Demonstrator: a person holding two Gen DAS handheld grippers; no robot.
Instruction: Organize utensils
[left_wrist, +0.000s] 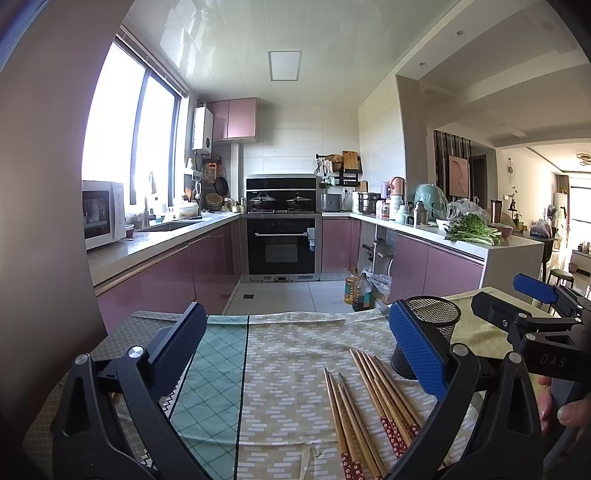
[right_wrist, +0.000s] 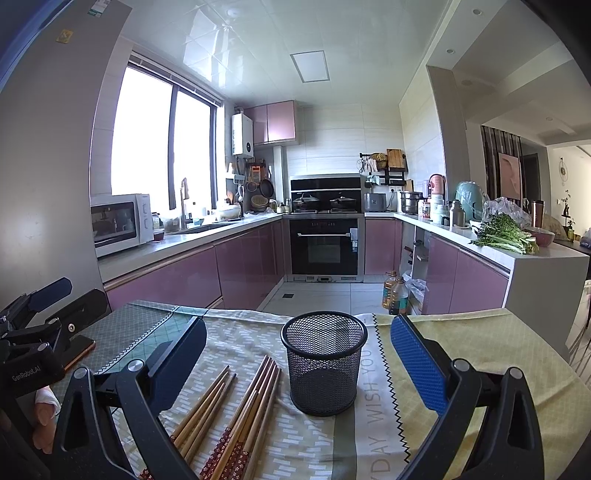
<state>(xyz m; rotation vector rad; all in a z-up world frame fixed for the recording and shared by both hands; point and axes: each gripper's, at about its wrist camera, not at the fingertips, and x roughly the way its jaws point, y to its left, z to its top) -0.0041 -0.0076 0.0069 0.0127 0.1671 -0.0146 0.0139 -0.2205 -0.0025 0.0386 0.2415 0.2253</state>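
Note:
Several wooden chopsticks (left_wrist: 369, 406) with red patterned ends lie in two bunches on the patterned tablecloth (left_wrist: 288, 369); they also show in the right wrist view (right_wrist: 236, 417). A black mesh cup (right_wrist: 323, 365) stands upright and empty just right of them, partly hidden behind my left finger in the left wrist view (left_wrist: 432, 332). My left gripper (left_wrist: 295, 350) is open and empty, above the cloth left of the chopsticks. My right gripper (right_wrist: 299, 362) is open and empty, its jaws either side of the cup and short of it.
The table's far edge (right_wrist: 295, 314) drops to the kitchen floor. Oil bottles (right_wrist: 395, 293) stand on the floor beyond. Pink cabinets, an oven (right_wrist: 325, 243) and a counter with greens (right_wrist: 506, 234) are far behind. The right gripper's body (left_wrist: 535, 325) sits right of the cup.

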